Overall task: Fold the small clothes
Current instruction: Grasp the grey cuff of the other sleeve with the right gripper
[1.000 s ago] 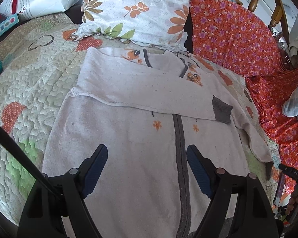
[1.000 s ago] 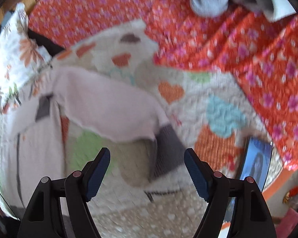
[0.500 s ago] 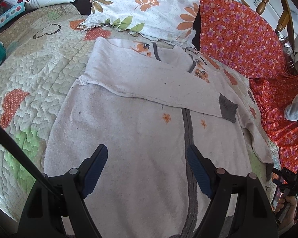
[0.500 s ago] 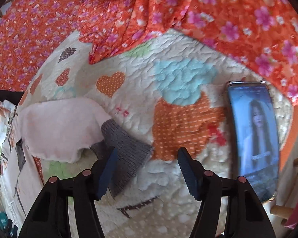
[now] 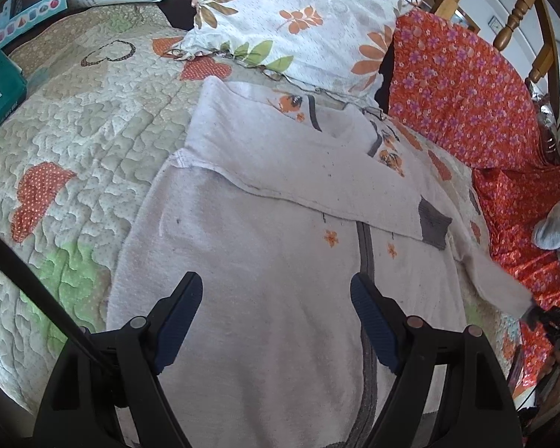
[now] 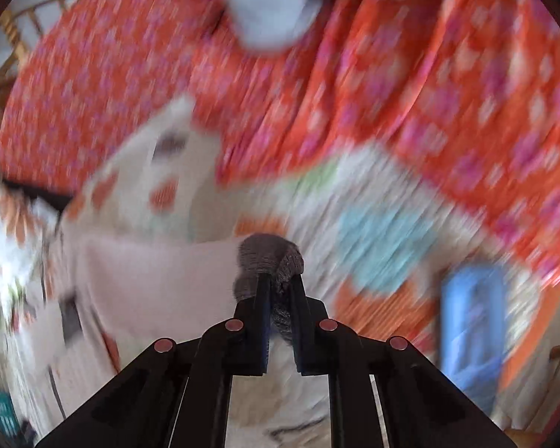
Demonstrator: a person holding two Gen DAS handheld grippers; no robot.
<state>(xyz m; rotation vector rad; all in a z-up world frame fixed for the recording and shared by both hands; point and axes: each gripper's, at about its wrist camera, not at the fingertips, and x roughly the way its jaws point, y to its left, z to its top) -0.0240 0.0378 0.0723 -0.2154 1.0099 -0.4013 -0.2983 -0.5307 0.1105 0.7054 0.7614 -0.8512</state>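
Now the right gripper point(image 6: 279, 291) has just closed its jaws on the grey cuff point(image 6: 268, 257) of a sleeve, the knit bunched between the 2 pads at the centre of the heavily blurred right wrist view. That sleeve point(image 6: 156, 280) runs off toward 9 o'clock. The left gripper point(image 5: 276, 321) hangs wide open with nothing in it above the pale garment point(image 5: 250, 298), which lies flat on the quilt point(image 5: 74, 130) with its dark zip line toward 6 o'clock. Its other sleeve point(image 5: 310, 171) is folded across the chest, cuff toward 3 o'clock. A floral pillow point(image 5: 302, 18) sits at 12 o'clock, an orange flowered cloth point(image 5: 463, 93) at 2 o'clock.
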